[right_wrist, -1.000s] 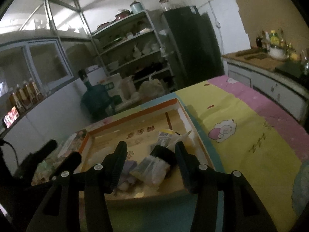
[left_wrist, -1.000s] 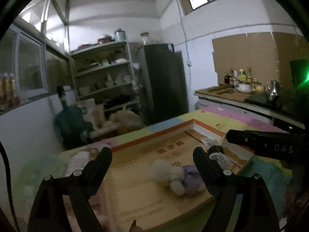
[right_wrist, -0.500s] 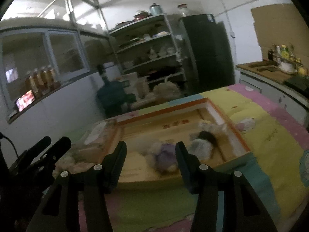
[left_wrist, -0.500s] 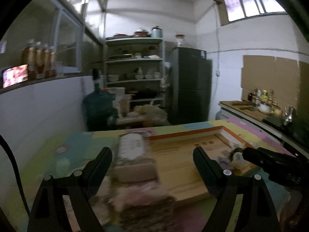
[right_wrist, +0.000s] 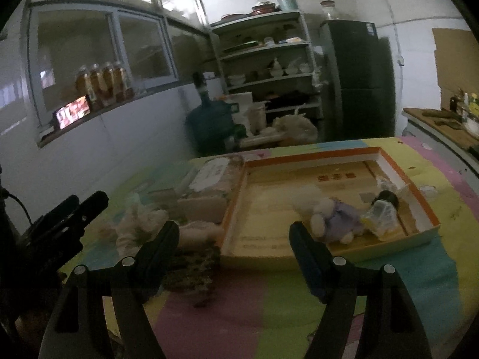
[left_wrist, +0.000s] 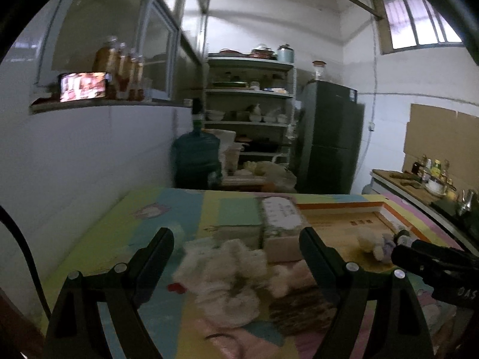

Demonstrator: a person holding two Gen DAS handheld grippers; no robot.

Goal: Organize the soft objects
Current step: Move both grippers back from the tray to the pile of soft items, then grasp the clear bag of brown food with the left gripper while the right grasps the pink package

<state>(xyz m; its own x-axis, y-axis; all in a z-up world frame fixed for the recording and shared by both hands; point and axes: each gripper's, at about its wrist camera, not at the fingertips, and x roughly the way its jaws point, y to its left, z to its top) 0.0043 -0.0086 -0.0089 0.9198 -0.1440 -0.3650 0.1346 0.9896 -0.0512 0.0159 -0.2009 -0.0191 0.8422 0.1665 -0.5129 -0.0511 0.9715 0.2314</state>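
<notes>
Jaws of the right hand-held gripper [right_wrist: 233,234] have just been opening, empty; left hand-held gripper [left_wrist: 236,240] gapes over a white plush [left_wrist: 221,275].

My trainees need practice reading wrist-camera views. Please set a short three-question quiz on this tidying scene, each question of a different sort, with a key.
1. True or false: the plush toy in the purple outfit lies inside the orange-rimmed tray.
2. Multiple choice: the right gripper is (A) shut on the plush toy, (B) open with nothing between its jaws, (C) shut on a box.
3. Short answer: on which side of the tray, seen from the right wrist camera, does the pile of white fluffy items lie?

Key
1. True.
2. B. Its jaws have just been opening, and nothing is between them.
3. The left, outside the tray, on the colourful mat.
</notes>
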